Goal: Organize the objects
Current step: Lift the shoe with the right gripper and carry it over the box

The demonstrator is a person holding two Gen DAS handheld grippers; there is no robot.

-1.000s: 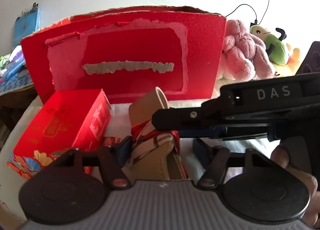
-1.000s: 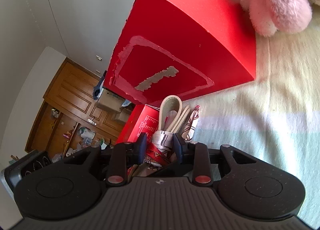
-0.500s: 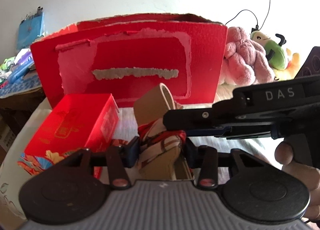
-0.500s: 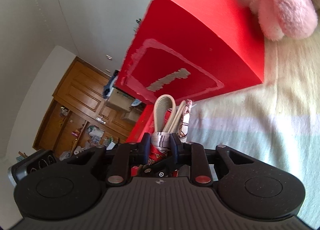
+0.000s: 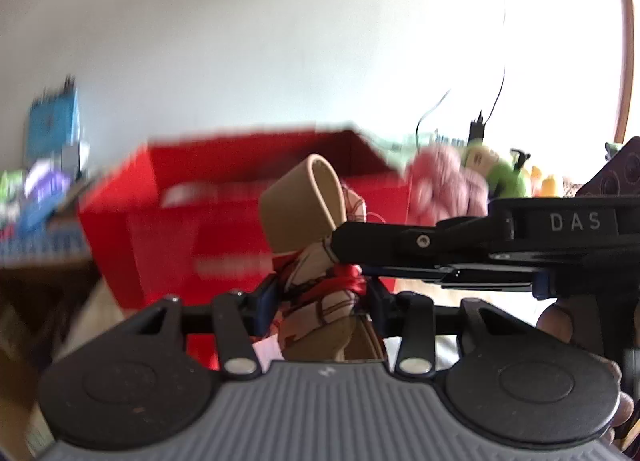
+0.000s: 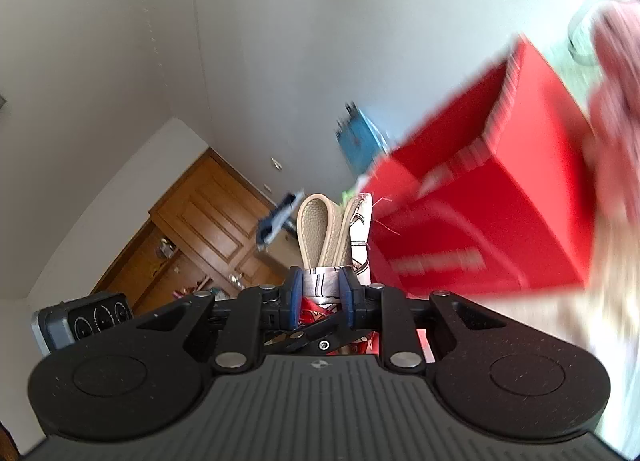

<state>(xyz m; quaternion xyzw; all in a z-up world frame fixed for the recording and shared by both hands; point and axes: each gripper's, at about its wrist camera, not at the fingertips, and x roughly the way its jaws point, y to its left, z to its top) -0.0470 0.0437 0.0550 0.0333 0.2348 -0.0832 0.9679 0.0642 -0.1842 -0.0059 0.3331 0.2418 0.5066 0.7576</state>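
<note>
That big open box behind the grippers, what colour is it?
Red box; clearest from the right wrist.

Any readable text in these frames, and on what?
"DAS": white letters on the right gripper body, seen from the left wrist.
Red box: pale label marks, too blurred to read.
Dials on the grey device: too small to read.

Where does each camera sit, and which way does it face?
Left wrist: on the left gripper, facing the open red cardboard box and wall; the right gripper and a hand show.
Right wrist: on the right gripper, tilted, facing the wall and brown wooden cabinet; only its own fingers show.
Shared: the beige leather bag with patterned scarf, clamped by both grippers, the red box, pink plush toy.
</note>
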